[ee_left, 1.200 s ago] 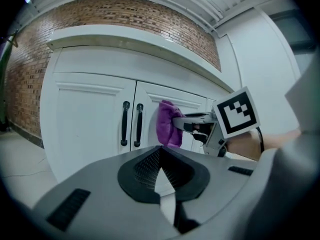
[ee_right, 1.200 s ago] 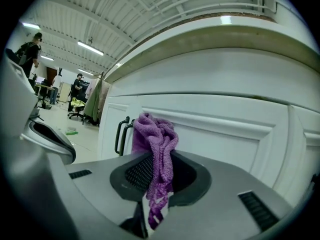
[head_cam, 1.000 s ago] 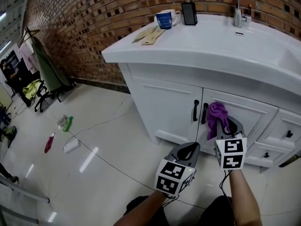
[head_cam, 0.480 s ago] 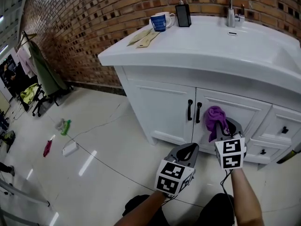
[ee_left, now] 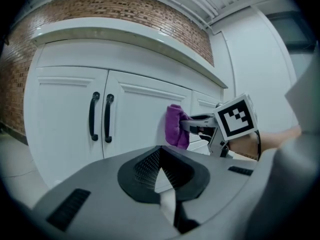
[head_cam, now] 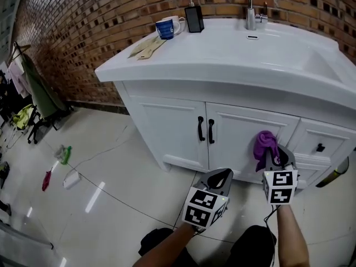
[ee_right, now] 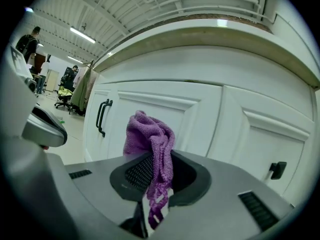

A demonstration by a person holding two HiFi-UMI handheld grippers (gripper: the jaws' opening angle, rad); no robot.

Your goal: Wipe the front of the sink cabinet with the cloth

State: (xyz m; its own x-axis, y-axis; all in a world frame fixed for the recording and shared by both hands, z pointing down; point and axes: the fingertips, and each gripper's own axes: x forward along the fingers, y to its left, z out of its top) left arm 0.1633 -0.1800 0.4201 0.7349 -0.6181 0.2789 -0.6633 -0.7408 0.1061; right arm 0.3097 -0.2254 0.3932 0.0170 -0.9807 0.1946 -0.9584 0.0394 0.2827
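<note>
Cloth (head_cam: pixel 265 143) — pinched by right gripper (head_cam: pixel 273 159), near shut cabinet doors (head_cam: pixel 245 132) | left gripper (head_cam: pixel 222 177) jaws together, empty

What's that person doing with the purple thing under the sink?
A person is working on the white sink cabinet with two grippers. The right gripper is shut on a purple cloth and holds it up at the cabinet's front, on the right side. You can't quite tell whether the cloth touches the door. The left gripper is shut and empty, and hangs lower down beside it.
</note>
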